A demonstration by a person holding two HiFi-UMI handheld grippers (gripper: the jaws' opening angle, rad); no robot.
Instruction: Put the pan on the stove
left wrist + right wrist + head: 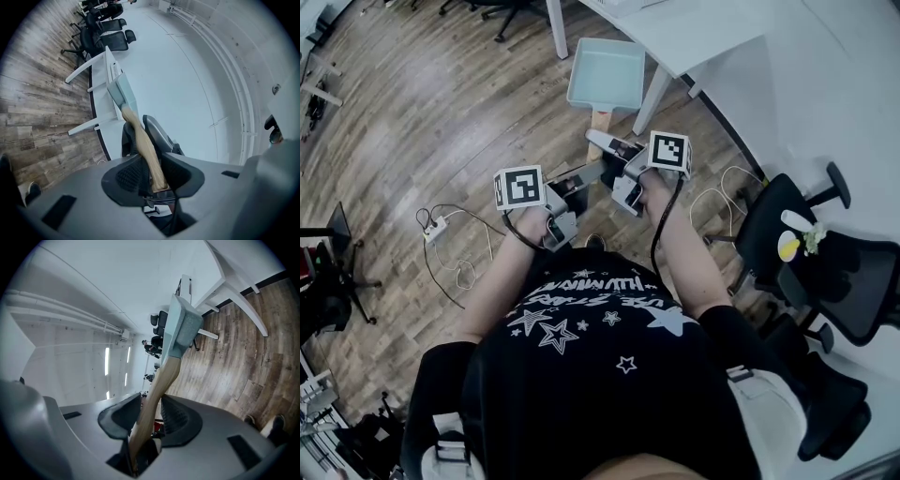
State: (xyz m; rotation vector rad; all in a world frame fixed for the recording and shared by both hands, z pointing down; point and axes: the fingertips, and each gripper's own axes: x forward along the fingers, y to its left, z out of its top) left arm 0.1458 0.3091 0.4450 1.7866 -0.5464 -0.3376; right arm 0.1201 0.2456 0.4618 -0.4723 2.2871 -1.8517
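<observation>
A pale blue-green square pan (606, 75) with a wooden handle (599, 120) hangs in the air over the wooden floor, beside a white table. Both grippers are shut on that handle. My left gripper (579, 178) holds the handle's near end, and my right gripper (606, 144) grips it a little closer to the pan. In the left gripper view the handle (145, 140) runs up from between the dark pads of the left gripper (150, 169) to the pan (123, 93). In the right gripper view the handle (161, 373) passes between the right gripper's (150, 409) pads toward the pan (182, 326). No stove is in view.
A white table (712, 33) with a slanted leg (652, 94) stands just right of the pan. A black office chair (825, 253) sits at my right. A power strip (438, 228) and loose cables lie on the floor at my left. More chairs stand at the far end.
</observation>
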